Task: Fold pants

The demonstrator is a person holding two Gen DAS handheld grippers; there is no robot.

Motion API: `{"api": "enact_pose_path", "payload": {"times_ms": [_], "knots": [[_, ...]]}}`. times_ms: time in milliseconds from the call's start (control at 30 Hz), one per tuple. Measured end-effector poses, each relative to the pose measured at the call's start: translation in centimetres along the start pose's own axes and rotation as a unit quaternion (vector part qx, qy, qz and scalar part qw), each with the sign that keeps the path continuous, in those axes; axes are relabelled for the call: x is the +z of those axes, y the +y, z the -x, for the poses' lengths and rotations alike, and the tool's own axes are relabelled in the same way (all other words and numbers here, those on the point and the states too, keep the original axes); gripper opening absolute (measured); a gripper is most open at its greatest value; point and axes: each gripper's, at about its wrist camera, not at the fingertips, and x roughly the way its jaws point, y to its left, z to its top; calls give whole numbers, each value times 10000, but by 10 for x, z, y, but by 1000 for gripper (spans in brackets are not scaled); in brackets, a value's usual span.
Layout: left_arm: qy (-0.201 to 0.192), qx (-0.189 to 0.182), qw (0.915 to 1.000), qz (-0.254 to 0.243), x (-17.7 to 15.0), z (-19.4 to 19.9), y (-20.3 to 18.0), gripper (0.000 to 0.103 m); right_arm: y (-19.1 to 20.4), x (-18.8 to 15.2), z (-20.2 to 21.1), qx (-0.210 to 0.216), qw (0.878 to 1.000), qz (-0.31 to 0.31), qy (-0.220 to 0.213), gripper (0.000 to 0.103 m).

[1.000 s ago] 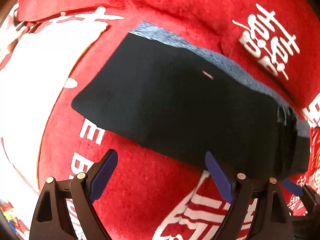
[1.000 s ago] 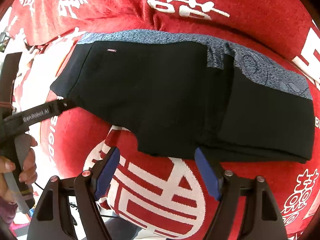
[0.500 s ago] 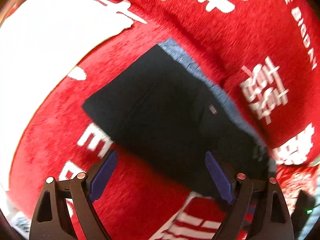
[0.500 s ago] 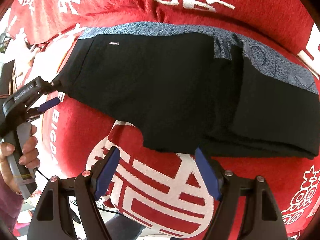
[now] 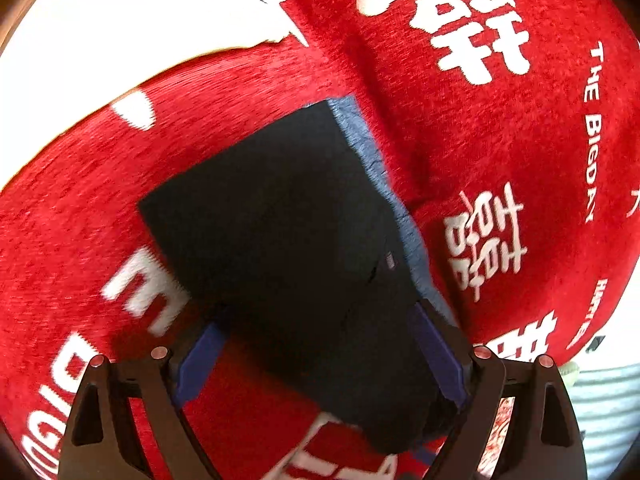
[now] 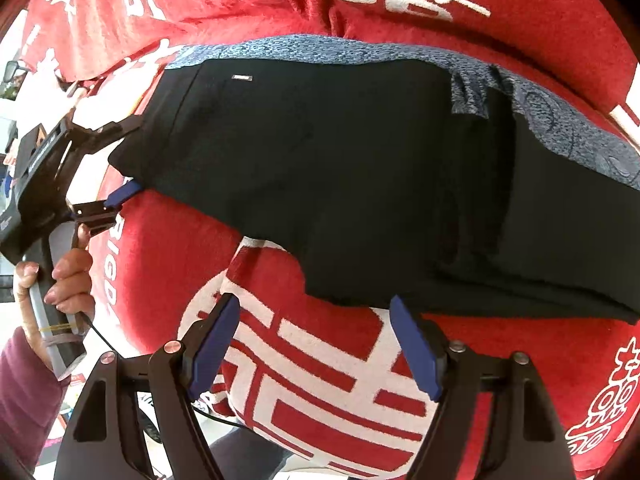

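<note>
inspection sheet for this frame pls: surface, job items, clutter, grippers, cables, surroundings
Surface: red blanket with white characters and lettering, draped and creased.
Job's things: black pants laid flat on the blanket, blue-grey patterned band along the far edge, small label near one end.
Clutter: nothing seen on the blanket.
Grippers: left gripper open, fingers straddling the pants' end edge; right gripper open, short of the near edge, holding nothing.
Cables: thin black cable trailing from the left handle.
Surroundings: person's left hand in a purple sleeve; bright blurred area beyond the blanket, not readable.
</note>
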Motion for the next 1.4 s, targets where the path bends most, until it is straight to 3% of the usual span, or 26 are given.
{"api": "enact_pose_path", "payload": {"times_ms": [67, 133, 200, 300, 333, 367, 400, 433, 500, 533, 567, 600, 633, 700, 767, 867, 967, 1067, 1200, 1233, 1267, 1300, 1400], "knots": [[-90, -20, 9999, -133, 1, -1, -13, 90, 2, -1, 0, 26, 10000, 2, -18, 80], [-85, 265, 9990, -341, 2, -9, -20, 90, 6, -1, 0, 56, 10000, 37, -23, 80], [144, 413, 9989, -150, 5, -20, -11, 90, 8, 0, 0, 80, 9999, 63, -22, 80], [163, 485, 9987, -41, 9, -18, -14, 87, 10, 3, 3, 132, 9998, 87, -93, 80], [171, 645, 9977, -99, 10, -18, -18, 82, 9, 6, 5, 153, 9998, 90, -130, 80], [132, 860, 9960, -205, 9, -18, -22, 68, 8, 8, 7, 164, 9997, 85, -159, 80], [79, 1151, 9924, -422, 9, -18, -27, 45, 6, 11, 9, 169, 9996, 74, -195, 80], [22, 1462, 9868, -702, 7, -18, -33, 35, 4, 16, 13, 180, 9995, 52, -247, 80], [-170, 1996, 9660, -1635, -5, -18, -56, 34, -1, 29, 21, 238, 9991, 18, -341, 80], [-373, 2279, 9455, -2296, -17, -18, -75, 33, -5, 38, 28, 312, 9987, -7, -398, 80], [-589, 2576, 9158, -3025, -32, -20, -94, 32, -7, 46, 32, 393, 9983, -30, -436, 80], [-805, 2839, 8792, -3741, -52, -24, -111, 32, -8, 60, 39, 529, 9974, -42, -486, 80], [-917, 2962, 8564, -4129, -65, -26, -120, 32, -7, 71, 43, 612, 9968, -19, -505, 80], [-1015, 3098, 8248, -4620, -87, -31, -130, 32, -1, 97, 51, 835, 9953, 99, -486, 81], [-1048, 3253, 8047, -4854, -96, -35, -132, 32, 13, 127, 51, 1186, 9924, 242, -219, 83], [-1066, 3347, 7982, -4893, -98, -35, -130, 32, 52, 163, 46, 1583, 9858, 518, 227, 85], [-1075, 3446, 7889, -4973, -100, -41, -133, 32, 107, 184, 34, 1692, 9770, 1150, 607, 88], [-1098, 3525, 7794, -5063, -102, -46, -135, 32, 156, 195, 11, 1209, 9700, 1889, 935, 88], [-1096, 3519, 7827, -5015, -101, -45, -135, 32, 179, 201, -33, 568, 9615, 2217, 1524, 88], [-1078, 3509, 7850, -4990, -100, -45, -135, 32, 173, 203, -45, 458, 9631, 2065, 1666, 81], [-1003, 3452, 7904, -4961, -99, -45, -135, 32, 168, 204, -48, 504, 9644, 1948, 1719, 42], [-986, 3410, 7926, -4958, -100, -44, -137, 32, 160, 204, -51, 759, 9658, 1724, 1782, 17], [-1045, 3234, 7897, -5107, -108, -39, -149, 32, 138, 198, -35, 1073, 9715, 1496, 1494, 17]]}}
